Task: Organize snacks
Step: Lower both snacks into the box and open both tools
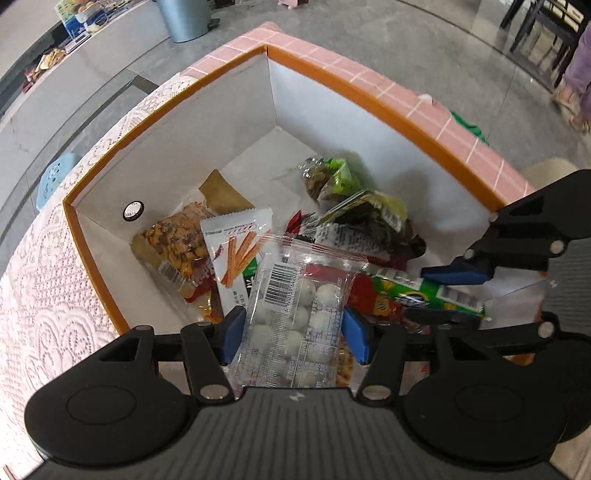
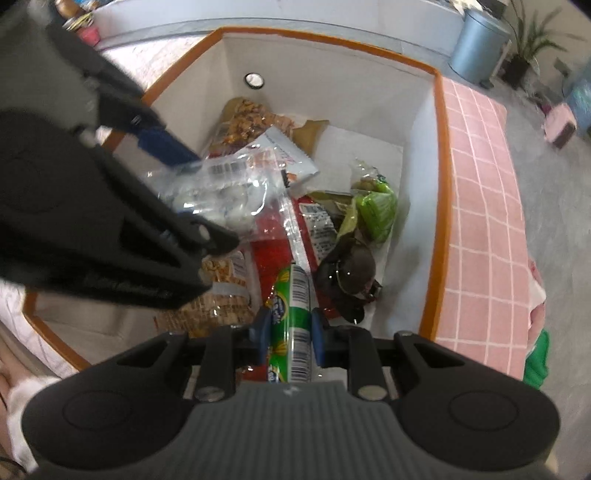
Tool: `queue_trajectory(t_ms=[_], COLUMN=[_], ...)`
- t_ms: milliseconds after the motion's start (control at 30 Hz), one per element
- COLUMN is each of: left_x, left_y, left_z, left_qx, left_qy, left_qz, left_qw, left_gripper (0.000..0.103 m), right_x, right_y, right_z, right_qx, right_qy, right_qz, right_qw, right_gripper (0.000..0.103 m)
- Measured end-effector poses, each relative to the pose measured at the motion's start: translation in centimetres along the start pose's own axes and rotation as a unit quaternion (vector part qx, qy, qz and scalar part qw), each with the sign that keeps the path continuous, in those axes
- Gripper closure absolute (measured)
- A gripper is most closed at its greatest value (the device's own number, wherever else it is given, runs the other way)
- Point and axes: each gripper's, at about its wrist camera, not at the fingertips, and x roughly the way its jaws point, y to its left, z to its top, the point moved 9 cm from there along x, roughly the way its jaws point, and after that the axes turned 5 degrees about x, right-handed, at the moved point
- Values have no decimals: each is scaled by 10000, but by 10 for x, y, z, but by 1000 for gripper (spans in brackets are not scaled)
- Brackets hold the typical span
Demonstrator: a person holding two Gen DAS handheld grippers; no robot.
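Note:
An orange-rimmed box (image 1: 332,79) with white inner walls holds several snack packets. My left gripper (image 1: 293,338) is shut on a clear packet of white balls (image 1: 295,314), held over the box. It also shows in the right wrist view (image 2: 229,184). My right gripper (image 2: 288,332) is shut on a green snack tube (image 2: 293,325), low inside the box. The tube shows in the left wrist view (image 1: 421,295) between the right gripper's blue pads. A peanut bag (image 1: 175,251), a white stick-snack packet (image 1: 236,254) and green and dark packets (image 1: 343,181) lie on the box floor.
The box stands on a pink grid cloth (image 2: 480,221) with a white lace cloth (image 1: 40,295) beside it. A blue-grey bin (image 1: 184,18) stands on the floor beyond. A counter with other goods (image 1: 79,18) runs along the far left.

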Motion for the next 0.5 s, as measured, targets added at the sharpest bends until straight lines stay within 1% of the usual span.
queue_trajectory(t_ms=[100,200,267,367,400,467,500], left_x=[9,14,14,16,15,11,9], left_y=[4,6,4,1,1,0,0], left_z=[-4,-6,-7,-8,-8,-7,-6], left_qx=[44,77,192,356,389,429,431], left_qy=[145,204,187,219,193,128,92], left_qz=[-7,-64,-3,77,91,110,163], left_qw=[9999,9997,9996,9991,9990,9989,9989], left_gripper=[36,33,28,27,26,17,15], right_x=[6,8,7,8,8,7,6], right_y=[2,2,3,3,3,4,5], right_z=[-4,-4,-3,-3,-3,-3,-3], right_qx=[-53,-43,-26,-7,1,11,7], right_qy=[47,43,44,53,52,51,57], right_qz=[24,39,48,42,39,78,111], right_qw=[10000,10000,10000,10000,10000,10000,9999], right_gripper=[83,83,82,81,79,72,67])
